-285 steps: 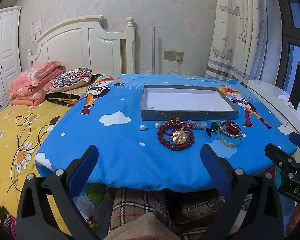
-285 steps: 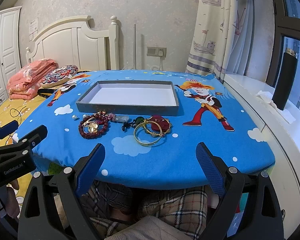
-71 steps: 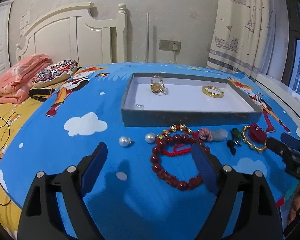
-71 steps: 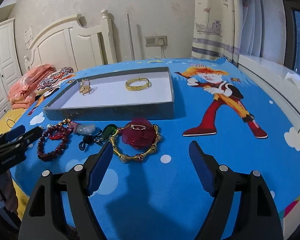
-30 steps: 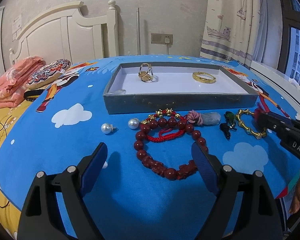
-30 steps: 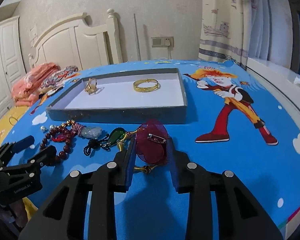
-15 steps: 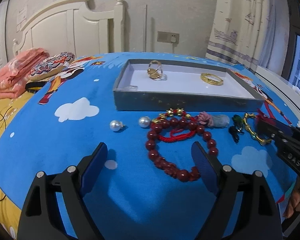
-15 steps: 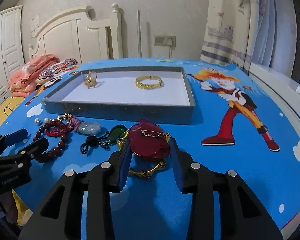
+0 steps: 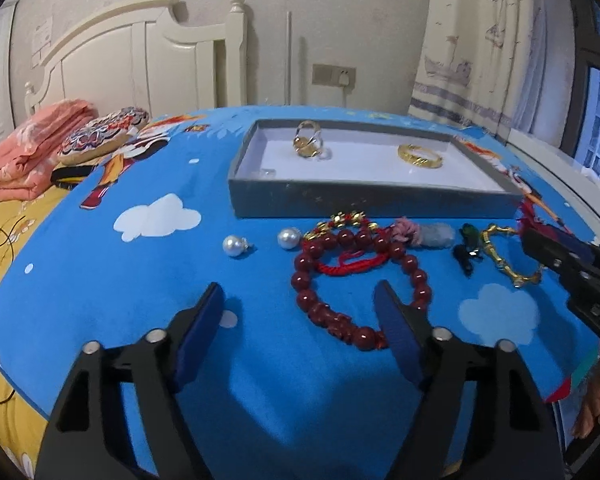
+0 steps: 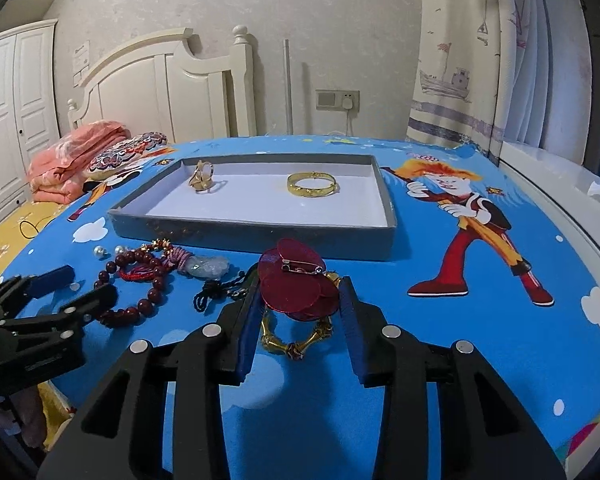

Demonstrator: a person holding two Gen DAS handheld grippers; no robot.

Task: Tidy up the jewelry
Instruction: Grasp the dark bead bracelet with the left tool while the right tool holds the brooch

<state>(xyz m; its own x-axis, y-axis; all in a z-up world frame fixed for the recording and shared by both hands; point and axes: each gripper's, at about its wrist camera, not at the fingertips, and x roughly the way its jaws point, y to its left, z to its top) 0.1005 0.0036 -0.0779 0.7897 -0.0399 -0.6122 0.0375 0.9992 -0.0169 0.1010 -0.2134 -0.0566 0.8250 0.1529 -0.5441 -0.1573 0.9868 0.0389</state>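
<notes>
A grey tray (image 10: 256,236) with a white floor holds a gold ring ornament (image 10: 202,177) and a gold bangle (image 10: 311,184). My right gripper (image 10: 298,286) is shut on a dark red brooch (image 10: 296,280) and holds it above a gold bamboo bracelet (image 10: 296,340). My left gripper (image 9: 300,300) is open and empty, low over a red bead bracelet (image 9: 356,280). Two pearls (image 9: 236,245) lie left of the beads. A pale pendant (image 9: 436,235) and a dark green pendant (image 9: 469,248) lie right of them. The tray also shows in the left wrist view (image 9: 372,202).
The table wears a blue cartoon cloth (image 10: 480,340). A bed with folded pink blanket (image 10: 72,152) and cushion (image 10: 128,152) stands at the left. A curtain (image 10: 468,52) and white windowsill (image 10: 560,188) are at the right.
My right gripper closed on the red brooch and has lifted it off the gold bamboo bracelet. My left gripper has stayed open, shifting slightly over the red beads.
</notes>
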